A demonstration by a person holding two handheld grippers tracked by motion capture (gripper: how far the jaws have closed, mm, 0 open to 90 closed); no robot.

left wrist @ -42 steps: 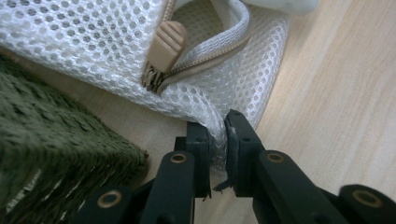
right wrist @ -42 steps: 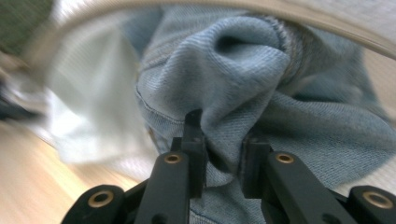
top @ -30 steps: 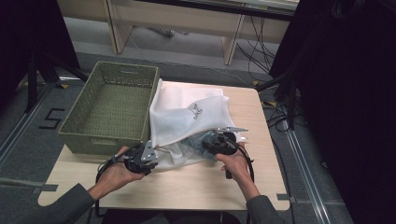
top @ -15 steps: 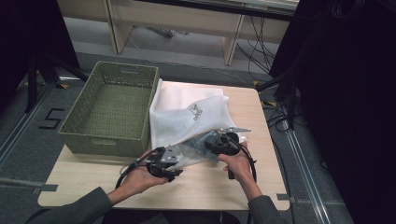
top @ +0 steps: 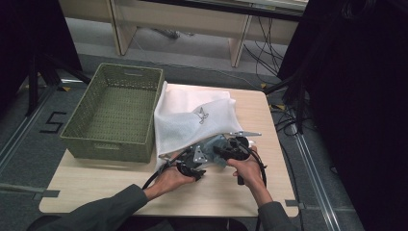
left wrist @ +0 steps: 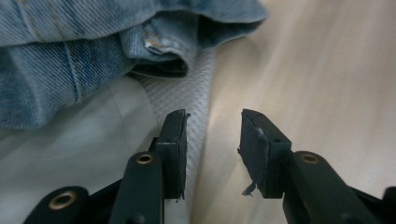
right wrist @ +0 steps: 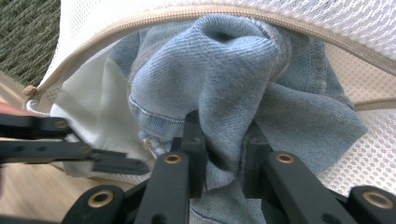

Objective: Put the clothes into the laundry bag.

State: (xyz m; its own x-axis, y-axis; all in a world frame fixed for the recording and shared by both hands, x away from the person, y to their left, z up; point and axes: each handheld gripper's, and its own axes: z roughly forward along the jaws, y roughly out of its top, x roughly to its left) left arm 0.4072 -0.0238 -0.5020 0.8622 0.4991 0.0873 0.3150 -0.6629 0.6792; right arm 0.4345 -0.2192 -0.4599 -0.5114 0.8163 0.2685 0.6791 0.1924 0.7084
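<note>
Right gripper point(right wrist: 220, 154) is pinched on the denim garment point(right wrist: 247, 84), part-way into the white mesh bag point(top: 192, 120). Left gripper point(left wrist: 212, 140) gapes empty beside the bag's edge; I judge stuffing and zipping remain.

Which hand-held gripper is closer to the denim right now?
Right. The right hand-held gripper is clamped on the denim; the left hand-held gripper is open just short of it, over the mesh bag.

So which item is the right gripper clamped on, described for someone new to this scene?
Start at the green basket on the table's left; a white mesh bag lies beside it. At its zippered mouth sits bunched blue denim, the one blue item, pinched in the right gripper.
</note>
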